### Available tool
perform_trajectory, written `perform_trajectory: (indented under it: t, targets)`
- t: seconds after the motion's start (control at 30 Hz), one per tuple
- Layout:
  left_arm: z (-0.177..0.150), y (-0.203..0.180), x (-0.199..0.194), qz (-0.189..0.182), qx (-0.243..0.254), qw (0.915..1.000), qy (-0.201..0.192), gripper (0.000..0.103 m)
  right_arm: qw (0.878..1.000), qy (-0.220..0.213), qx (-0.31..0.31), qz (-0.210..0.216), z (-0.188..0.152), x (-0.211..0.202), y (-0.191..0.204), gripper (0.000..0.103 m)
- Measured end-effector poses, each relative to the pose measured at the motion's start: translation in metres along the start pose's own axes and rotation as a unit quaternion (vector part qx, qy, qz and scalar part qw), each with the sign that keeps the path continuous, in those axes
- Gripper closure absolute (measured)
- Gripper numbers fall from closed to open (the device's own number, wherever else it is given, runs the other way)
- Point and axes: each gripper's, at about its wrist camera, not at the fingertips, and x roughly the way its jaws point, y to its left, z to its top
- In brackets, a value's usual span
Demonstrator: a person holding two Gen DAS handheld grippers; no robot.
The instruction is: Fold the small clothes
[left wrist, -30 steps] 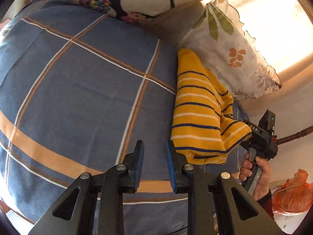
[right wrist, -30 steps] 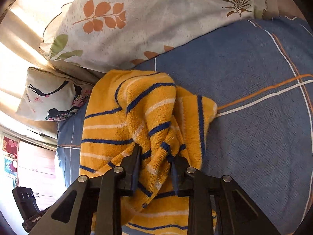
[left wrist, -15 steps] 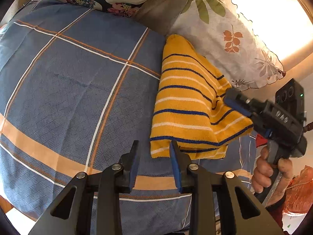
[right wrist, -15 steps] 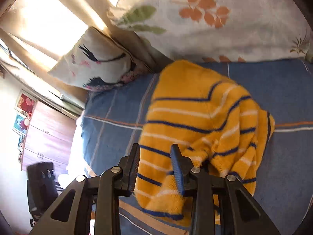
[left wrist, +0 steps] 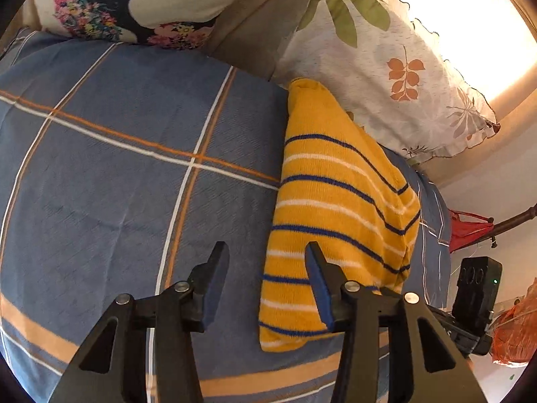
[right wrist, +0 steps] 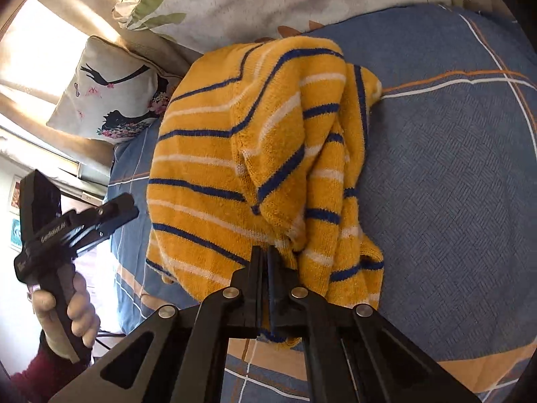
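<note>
A yellow knit garment (left wrist: pixel 339 208) with blue and white stripes lies folded on the blue checked bedspread (left wrist: pixel 117 168), near the pillows. My left gripper (left wrist: pixel 265 282) is open and empty; its right finger sits over the garment's near left edge, its left finger over bare bedspread. In the right wrist view the garment (right wrist: pixel 241 154) lies bunched, with loose folds on its right side. My right gripper (right wrist: pixel 264 262) has its fingers pressed together at the garment's near edge; whether cloth is pinched between them I cannot tell. The left gripper (right wrist: pixel 100 215) also shows there, hand-held at the left.
A white leaf-print pillow (left wrist: pixel 386 67) lies just behind the garment. A cushion with a dark figure print (left wrist: pixel 134 3) sits at the back left. The bed's edge runs along the right, with red and orange bags (left wrist: pixel 513 332) beyond it. The right gripper's body (left wrist: pixel 476 302) is at lower right.
My left gripper opened wide and shifted right over the garment's near edge. My right gripper let go, pulled back, then closed at the garment's near edge. The garment now lies on the bed.
</note>
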Motion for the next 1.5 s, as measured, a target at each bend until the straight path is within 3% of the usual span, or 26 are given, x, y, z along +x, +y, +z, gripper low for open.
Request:
perform_trajectory:
  t: [0.07,0.1,0.17,0.2,0.27,0.43,0.5,0.53,0.57,0.63,0.67,0.77,0.87,0.93,1.0,1.07,1.2,1.3,1.4,1.5]
  targets:
    - [0.011,0.0,0.008,-0.009,0.007,0.9999,0.002,0.051,1.0,-0.023,-0.008,-0.01,0.001,-0.021,0.008,0.098]
    - [0.015,0.001,0.01,-0.018,0.007,0.9998,0.001,0.048,0.999,-0.046,-0.011,-0.012,0.003,-0.034,0.012,0.084]
    - [0.021,0.004,0.015,-0.037,0.007,0.9993,-0.002,0.04,0.996,-0.088,-0.012,-0.024,0.011,-0.054,0.011,0.024]
    - [0.024,0.004,0.019,-0.049,0.01,0.9988,-0.001,0.037,0.993,-0.112,-0.013,-0.038,0.016,-0.059,0.01,0.018]
    - [0.028,0.003,0.03,-0.061,0.02,0.9979,0.007,0.032,0.991,-0.121,-0.012,-0.062,0.027,-0.054,0.004,0.017]
    - [0.03,-0.011,0.073,-0.126,0.026,0.9889,0.075,0.03,0.996,-0.073,0.033,-0.029,0.053,0.0,-0.018,0.02]
    - [0.026,-0.023,0.082,-0.117,0.04,0.9881,0.092,0.029,0.998,-0.057,0.039,-0.004,0.056,0.015,-0.015,0.046]
    - [0.025,-0.026,0.08,-0.113,0.044,0.9888,0.087,0.037,0.997,-0.053,0.051,0.0,0.058,0.018,-0.015,0.053]
    - [0.026,-0.027,0.074,-0.119,0.04,0.9886,0.083,0.051,0.996,-0.06,0.058,0.008,0.059,0.016,-0.01,0.062]
    - [0.029,-0.026,0.057,-0.13,0.035,0.9883,0.072,0.064,0.996,-0.073,0.051,0.024,0.062,0.008,-0.001,0.068]
    - [0.032,-0.026,0.045,-0.129,0.039,0.9888,0.064,0.065,0.995,-0.08,0.047,0.039,0.065,0.001,0.006,0.069]
    - [0.041,-0.034,0.011,-0.102,0.07,0.9918,0.033,0.065,0.992,-0.106,0.031,0.063,0.074,-0.014,0.025,0.069]
    - [0.045,-0.041,0.001,-0.058,0.098,0.9932,0.026,0.063,0.99,-0.118,0.031,0.07,0.074,-0.011,0.026,0.069]
    - [0.042,-0.044,0.009,-0.018,0.118,0.9925,0.028,0.062,0.993,-0.106,0.04,0.039,0.068,0.005,0.016,0.069]
    - [0.034,-0.043,0.024,0.016,0.131,0.9901,0.047,0.062,0.995,-0.085,0.036,-0.028,0.057,0.022,0.007,0.066]
    - [0.018,-0.039,0.036,0.036,0.137,0.988,0.061,0.059,0.995,-0.09,0.043,-0.031,0.046,0.023,0.0,0.06]
    - [-0.004,-0.022,0.032,0.022,0.117,0.9908,0.064,0.052,0.992,-0.095,0.051,-0.072,0.049,-0.004,0.005,0.055]
    - [-0.012,-0.014,0.02,0.018,0.111,0.9922,0.054,0.052,0.984,-0.146,0.028,-0.099,0.057,-0.04,0.032,0.055]
    - [-0.023,-0.004,0.01,0.008,0.101,0.9936,0.05,0.052,0.986,-0.154,0.004,-0.069,0.075,-0.042,0.06,0.055]
    - [-0.034,0.003,-0.005,-0.003,0.091,0.9949,0.044,0.052,0.991,-0.118,0.002,-0.055,0.093,-0.008,0.067,0.055]
